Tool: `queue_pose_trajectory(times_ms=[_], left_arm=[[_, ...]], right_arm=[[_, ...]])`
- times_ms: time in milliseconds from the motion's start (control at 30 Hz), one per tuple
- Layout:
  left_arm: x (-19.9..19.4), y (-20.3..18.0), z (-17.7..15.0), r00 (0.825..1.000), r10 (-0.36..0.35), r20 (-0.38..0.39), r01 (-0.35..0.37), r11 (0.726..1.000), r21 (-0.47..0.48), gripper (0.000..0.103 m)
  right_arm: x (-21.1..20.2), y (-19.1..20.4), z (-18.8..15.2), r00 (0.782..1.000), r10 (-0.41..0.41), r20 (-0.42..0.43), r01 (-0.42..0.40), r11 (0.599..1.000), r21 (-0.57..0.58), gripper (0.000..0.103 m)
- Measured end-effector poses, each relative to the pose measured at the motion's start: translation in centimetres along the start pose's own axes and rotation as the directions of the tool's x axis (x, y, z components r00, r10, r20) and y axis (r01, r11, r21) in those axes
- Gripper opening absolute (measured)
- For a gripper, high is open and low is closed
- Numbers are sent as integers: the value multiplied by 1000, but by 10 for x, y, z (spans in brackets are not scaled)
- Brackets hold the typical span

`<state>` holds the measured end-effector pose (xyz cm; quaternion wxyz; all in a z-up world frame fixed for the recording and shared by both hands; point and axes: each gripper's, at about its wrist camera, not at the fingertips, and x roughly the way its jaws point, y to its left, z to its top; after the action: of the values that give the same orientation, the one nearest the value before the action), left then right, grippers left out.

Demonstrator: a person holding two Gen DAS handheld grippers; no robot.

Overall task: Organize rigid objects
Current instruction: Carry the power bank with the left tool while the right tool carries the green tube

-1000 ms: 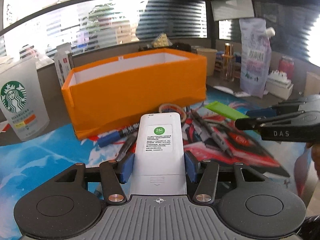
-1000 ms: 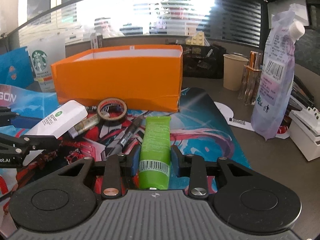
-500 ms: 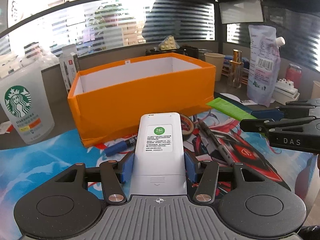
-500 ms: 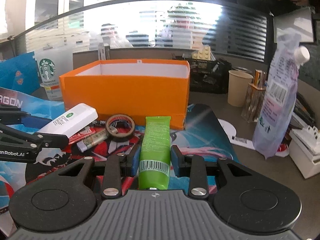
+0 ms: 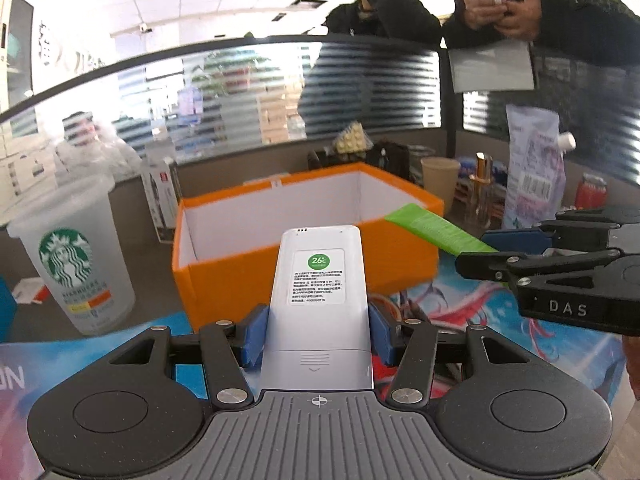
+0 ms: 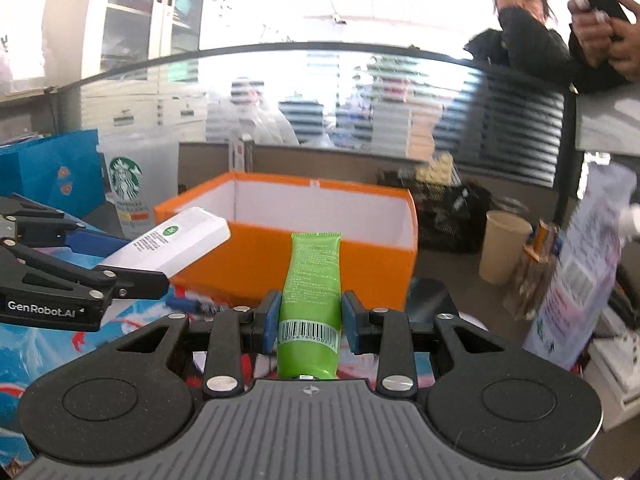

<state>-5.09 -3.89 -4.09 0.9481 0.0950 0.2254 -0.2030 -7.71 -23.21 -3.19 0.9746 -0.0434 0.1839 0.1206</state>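
**Hidden, cropped and blurred parts**

The near end of the white remote (image 5: 318,300) is covered by the left gripper's (image 5: 318,334) body. The green tube's (image 6: 312,300) cap is hidden likewise. The spouted pouch (image 6: 580,280) is blurred. The remote's small print cannot be read. The box floor (image 6: 320,216) is unseen.

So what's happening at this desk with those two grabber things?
A person is tidying loose items into the orange box with a handheld claw in each hand. The left claw is clamped on a white remote, and the right claw grips a green tube. Both items are held in the air in front of the box, not yet inside. As far as can be seen, the box looks empty.
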Motion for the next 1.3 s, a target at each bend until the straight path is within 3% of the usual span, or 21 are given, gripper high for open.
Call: queue_pose_trajectory(times_ms=[433, 833, 1300], left_arm=[[6, 22, 41, 997, 42, 70, -39, 998, -43, 51], [44, 39, 78, 994, 70, 84, -64, 995, -75, 51], [117, 64, 87, 995, 71, -67, -81, 984, -157, 51]], right_arm=[[16, 2, 42, 997, 18, 76, -16, 999, -32, 30], [57, -11, 76, 996, 28, 90, -23, 998, -56, 30], [115, -34, 89, 999, 33, 44, -32, 999, -31, 30]])
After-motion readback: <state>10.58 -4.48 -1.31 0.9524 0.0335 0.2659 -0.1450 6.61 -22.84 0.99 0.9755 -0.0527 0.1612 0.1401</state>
